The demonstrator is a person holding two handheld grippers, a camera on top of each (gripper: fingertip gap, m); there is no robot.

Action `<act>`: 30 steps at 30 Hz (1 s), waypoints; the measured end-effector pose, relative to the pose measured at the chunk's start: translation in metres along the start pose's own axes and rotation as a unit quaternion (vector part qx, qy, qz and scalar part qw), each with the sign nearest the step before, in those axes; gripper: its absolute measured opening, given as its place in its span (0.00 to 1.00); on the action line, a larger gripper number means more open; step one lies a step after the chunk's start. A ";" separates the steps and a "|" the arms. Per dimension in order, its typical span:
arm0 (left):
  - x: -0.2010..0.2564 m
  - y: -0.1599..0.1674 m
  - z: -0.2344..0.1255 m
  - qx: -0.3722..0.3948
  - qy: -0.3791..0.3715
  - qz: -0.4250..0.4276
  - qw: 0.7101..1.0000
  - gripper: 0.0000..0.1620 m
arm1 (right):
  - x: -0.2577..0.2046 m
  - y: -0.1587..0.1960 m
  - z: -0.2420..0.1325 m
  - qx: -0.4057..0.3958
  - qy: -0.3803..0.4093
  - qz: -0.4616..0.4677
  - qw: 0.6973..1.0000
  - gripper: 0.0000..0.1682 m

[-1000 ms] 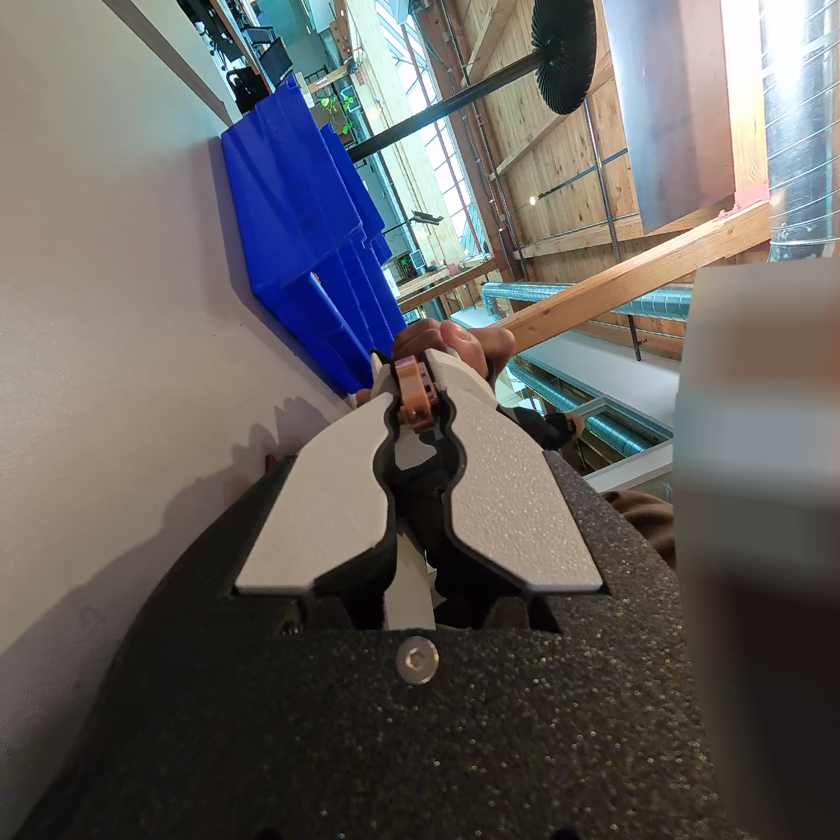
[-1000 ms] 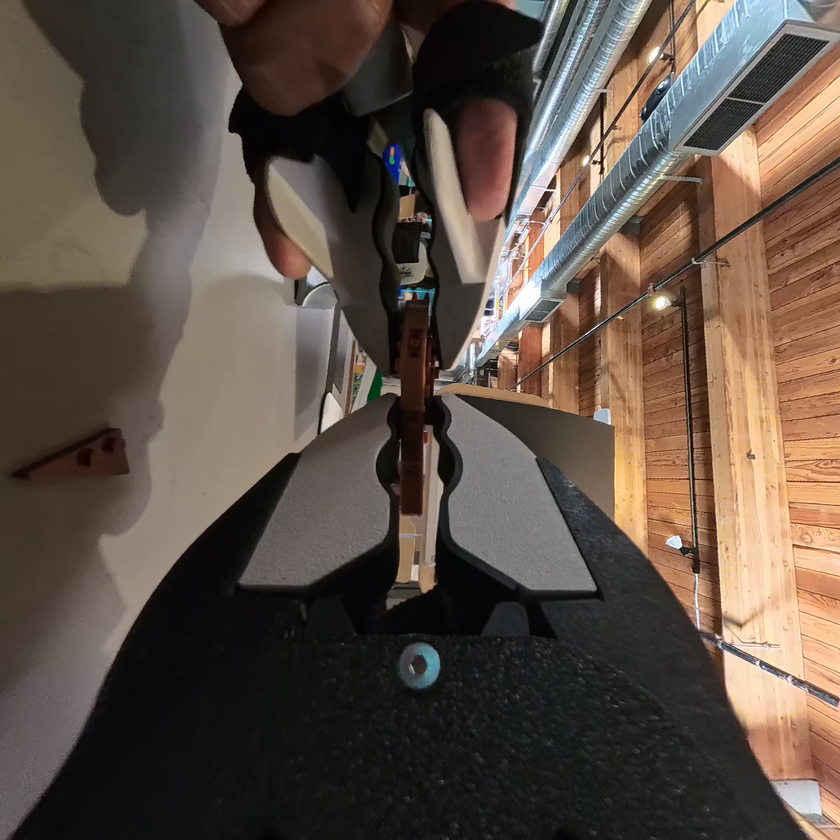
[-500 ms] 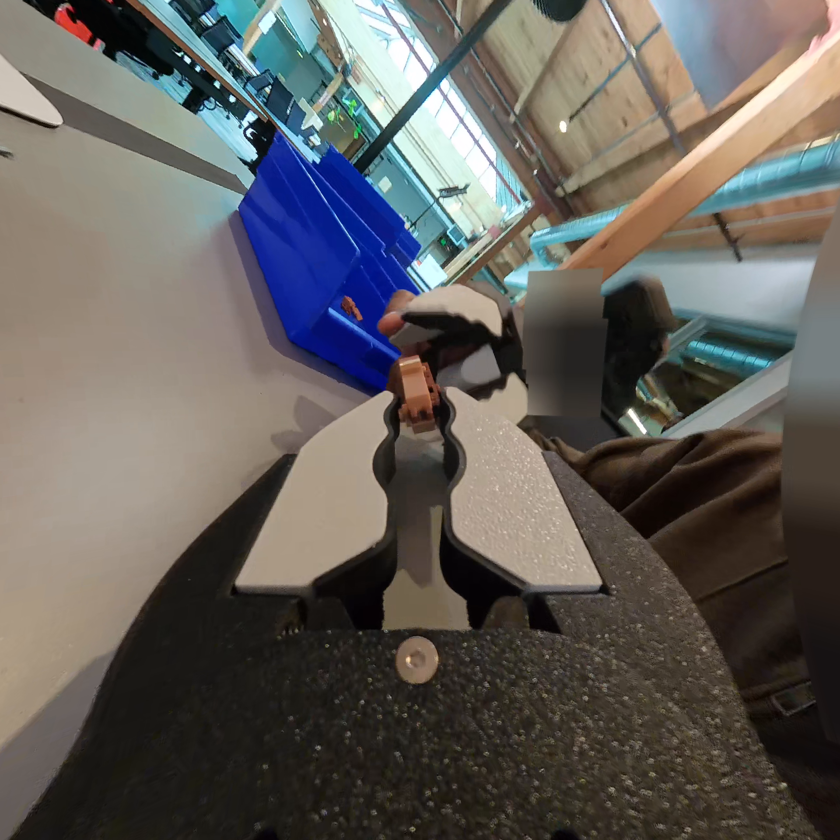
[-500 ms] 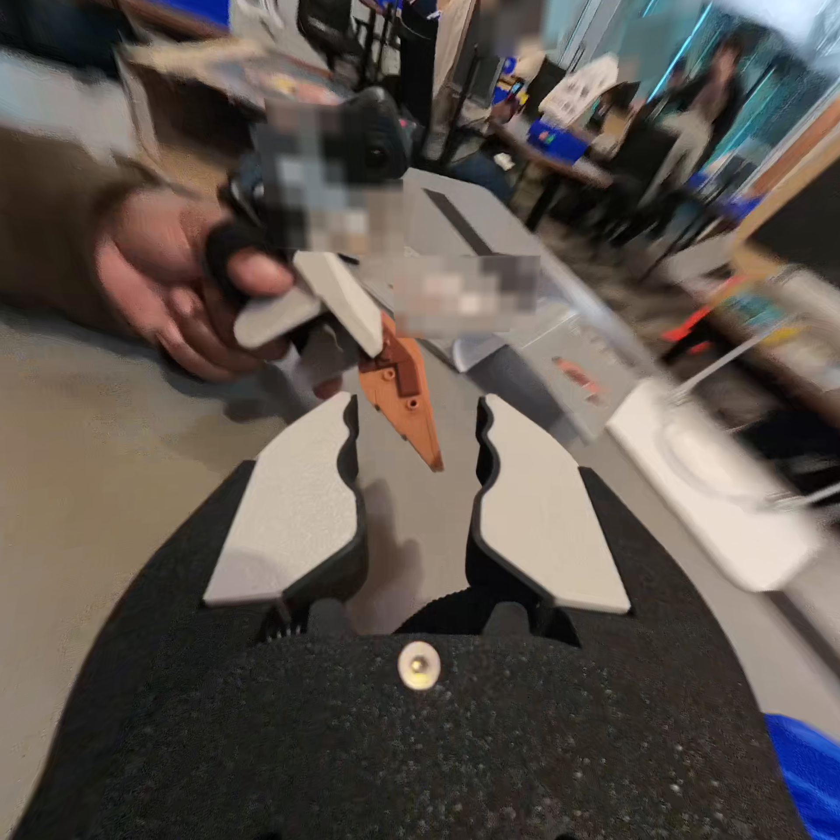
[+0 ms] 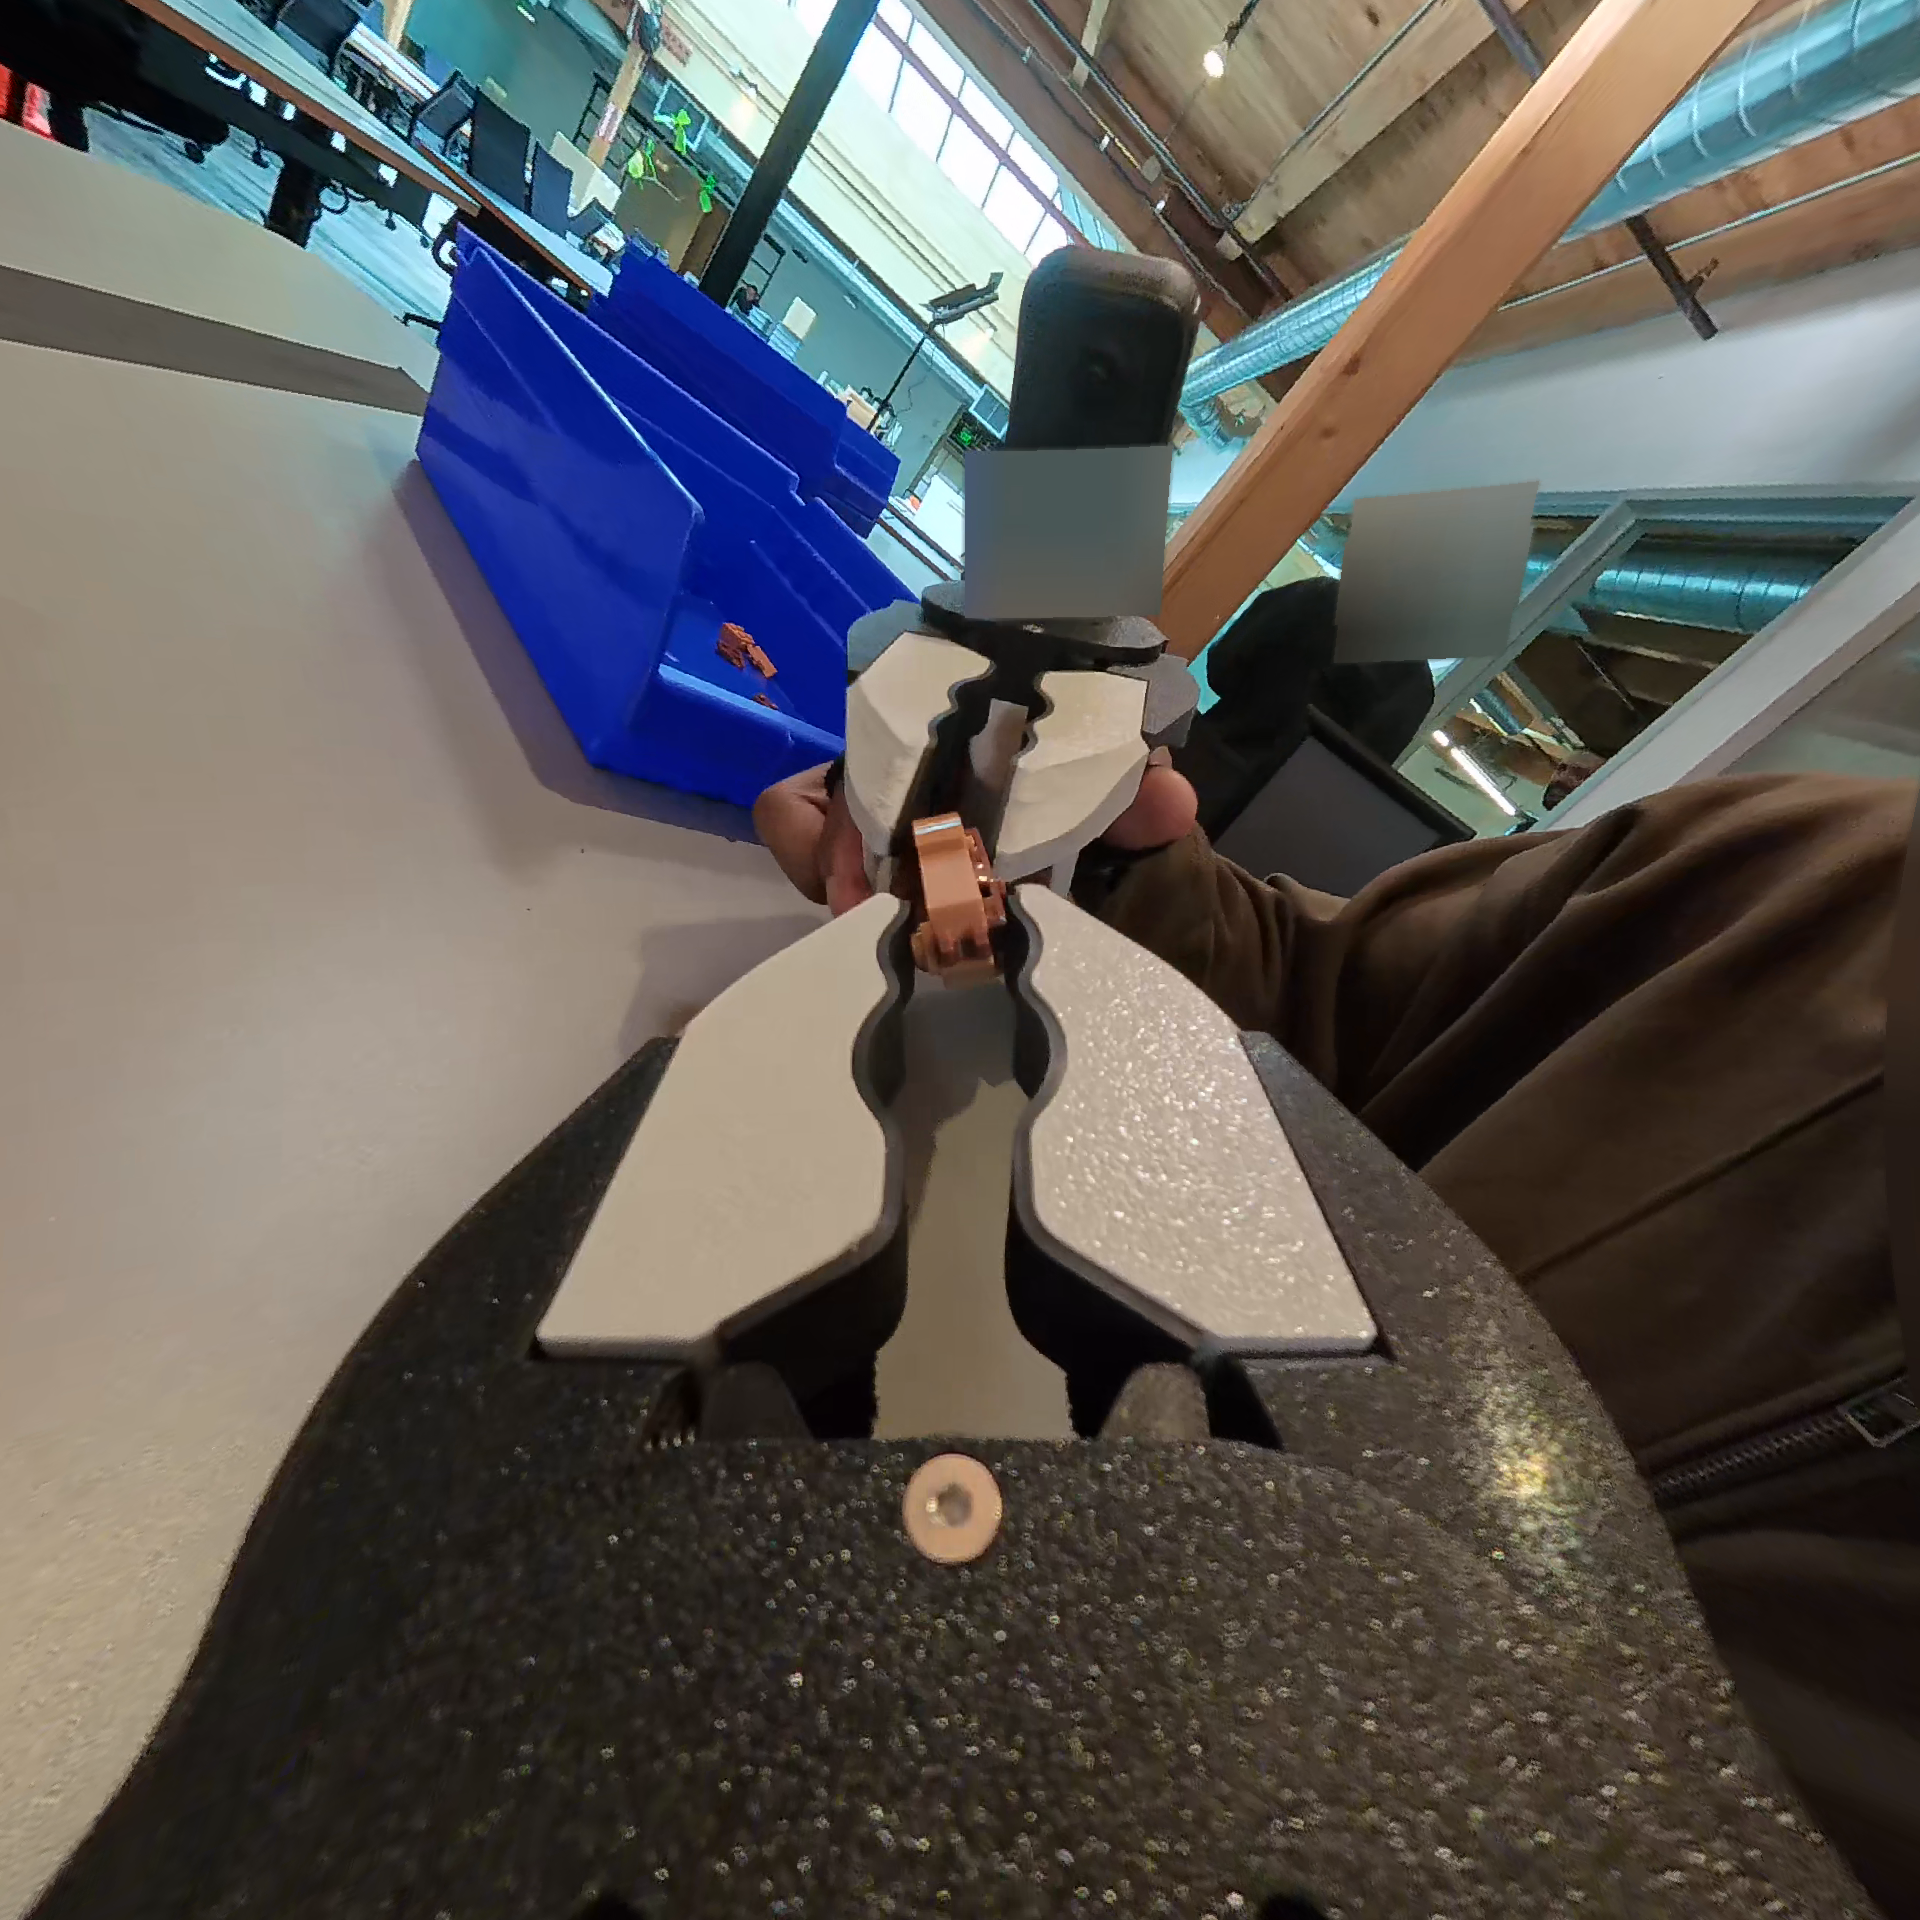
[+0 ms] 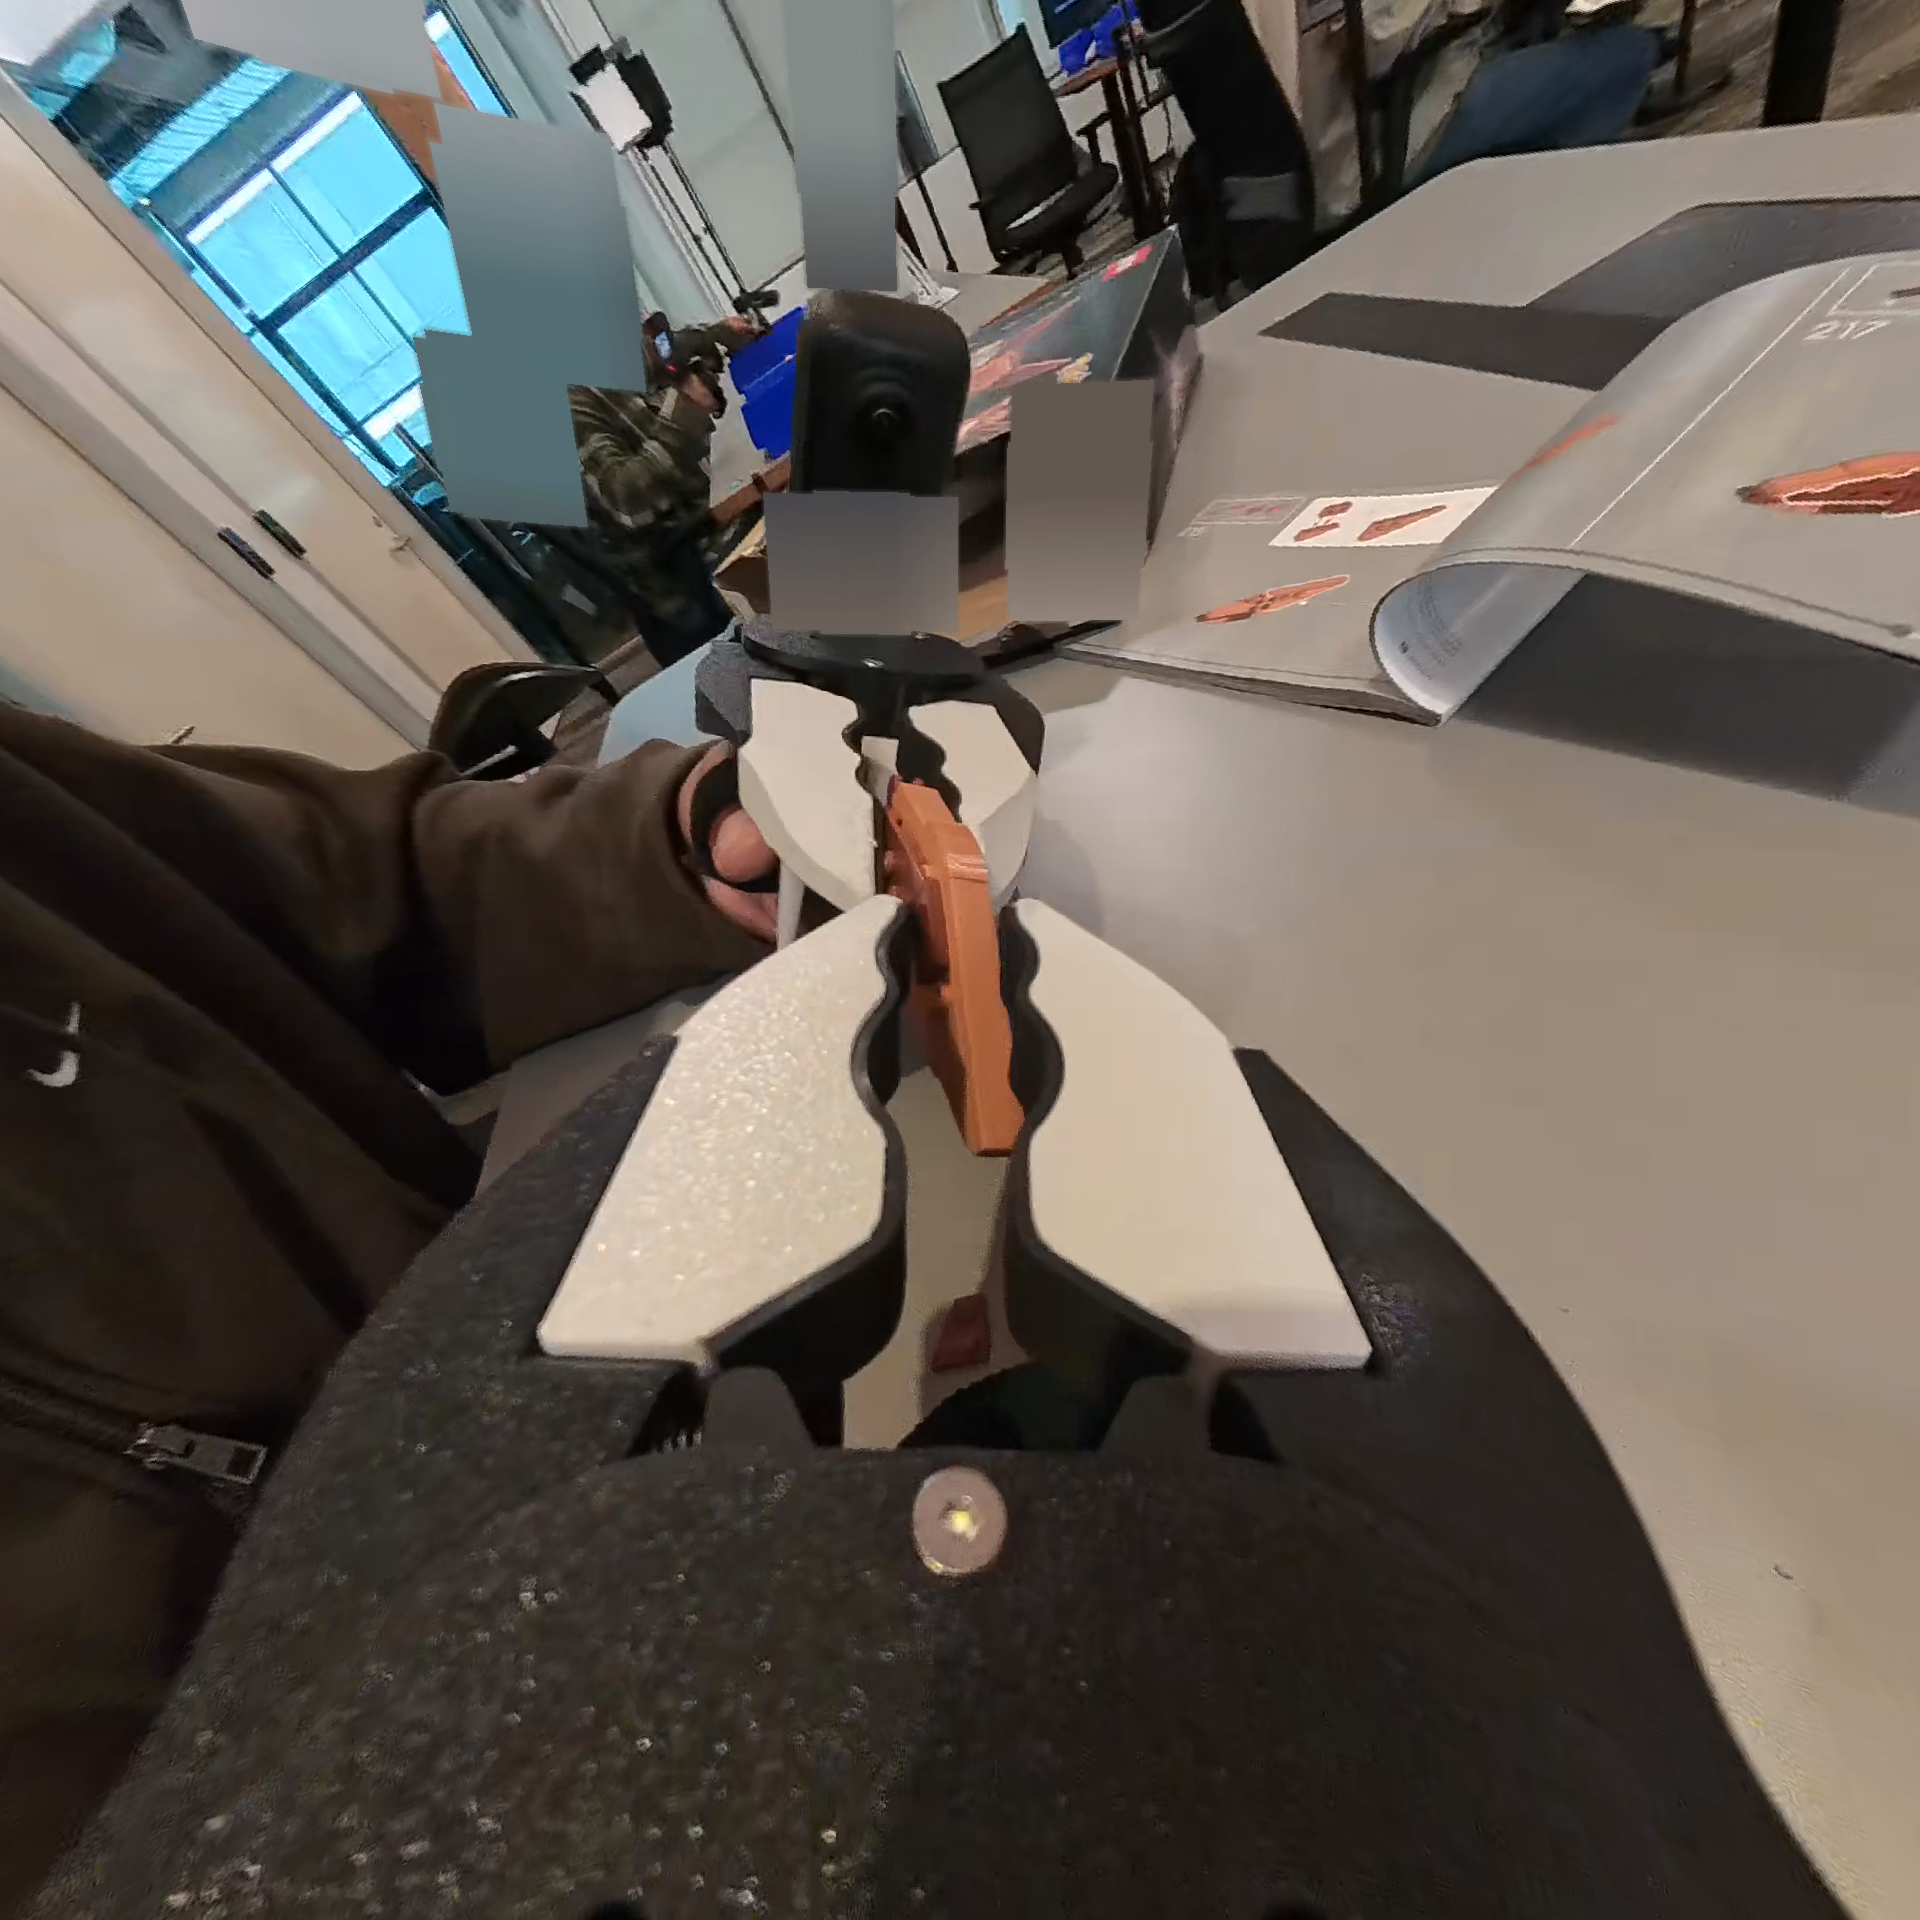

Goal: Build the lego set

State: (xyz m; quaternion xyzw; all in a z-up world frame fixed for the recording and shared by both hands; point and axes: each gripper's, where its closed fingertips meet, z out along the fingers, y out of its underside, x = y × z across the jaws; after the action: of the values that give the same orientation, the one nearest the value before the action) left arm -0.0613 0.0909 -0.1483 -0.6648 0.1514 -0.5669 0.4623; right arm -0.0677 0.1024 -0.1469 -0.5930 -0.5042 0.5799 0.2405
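Both hand-held grippers meet above the desk [image 6: 1455, 987]: the left hand-held gripper [image 5: 956, 914] is clamped on the orange lego wedge [image 6: 961, 997], the right hand-held gripper [image 6: 956, 920] looks a bit slack around it; light, stiff, slippery plastic, so pinch the flat faces.

Left gripper [image 5: 956, 914] and right gripper [image 6: 951, 925] face each other tip to tip above table [image 5: 260, 831], lego piece [image 6: 956, 987] between both sets of tips. Bin [image 5: 582, 540] on table, behind and left of grippers in left wrist view; loose bricks [image 5: 746, 649] in its near compartment. Instruction booklet [image 6: 1507, 540] lies open on table, behind and right in right wrist view. Small brick [image 6: 958, 1338] on table under right gripper.
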 end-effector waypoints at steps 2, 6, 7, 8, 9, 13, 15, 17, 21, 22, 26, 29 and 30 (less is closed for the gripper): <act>0.000 0.001 0.000 -0.005 0.000 0.005 1.000 0.10 | 0.000 0.002 0.000 -0.005 -0.002 -0.006 1.000 0.09; 0.002 0.002 0.001 -0.008 0.004 0.012 1.000 0.10 | -0.003 0.003 0.000 -0.008 -0.011 -0.014 1.000 0.08; 0.002 0.002 0.001 -0.008 0.004 0.012 1.000 0.10 | -0.004 0.003 0.000 -0.008 -0.011 -0.016 1.000 0.08; 0.002 0.002 0.000 -0.008 0.004 0.012 1.000 0.10 | -0.004 0.002 0.000 -0.007 -0.012 -0.016 1.000 0.08; 0.002 0.002 0.000 -0.008 0.005 0.011 1.000 0.10 | -0.004 0.002 0.001 -0.006 -0.014 -0.015 1.000 0.08; 0.002 0.002 0.000 -0.007 0.006 0.010 1.000 0.10 | -0.005 0.003 0.001 -0.005 -0.016 -0.019 1.000 0.08; 0.002 0.001 0.000 -0.006 0.006 0.010 1.000 0.10 | -0.006 0.003 0.002 -0.003 -0.018 -0.018 1.000 0.08; 0.001 0.001 0.000 -0.004 0.003 0.011 1.000 0.10 | -0.006 0.003 0.002 0.003 -0.016 -0.024 1.000 0.08; -0.002 -0.003 -0.002 0.009 -0.008 0.009 1.000 0.10 | -0.003 -0.004 -0.001 0.035 0.004 -0.045 0.998 0.18; -0.003 -0.005 -0.003 0.015 -0.012 0.006 1.000 0.10 | -0.002 -0.005 -0.002 0.040 0.013 -0.053 0.998 0.26; -0.014 -0.017 -0.012 0.054 -0.038 -0.014 0.998 0.10 | 0.005 0.010 -0.011 -0.011 0.067 -0.144 0.987 0.28; -0.023 -0.025 -0.020 0.085 -0.057 -0.034 0.994 0.10 | 0.021 0.034 -0.014 -0.091 0.115 -0.190 0.971 0.25; -0.025 -0.028 -0.022 0.094 -0.060 -0.041 0.993 0.10 | 0.026 0.040 -0.016 -0.111 0.125 -0.195 0.966 0.25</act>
State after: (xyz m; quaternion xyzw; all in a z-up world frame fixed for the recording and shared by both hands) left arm -0.0981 0.1137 -0.1431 -0.6567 0.0418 -0.5563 0.5074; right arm -0.0447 0.1147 -0.1897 -0.5738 -0.6374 0.3835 0.3426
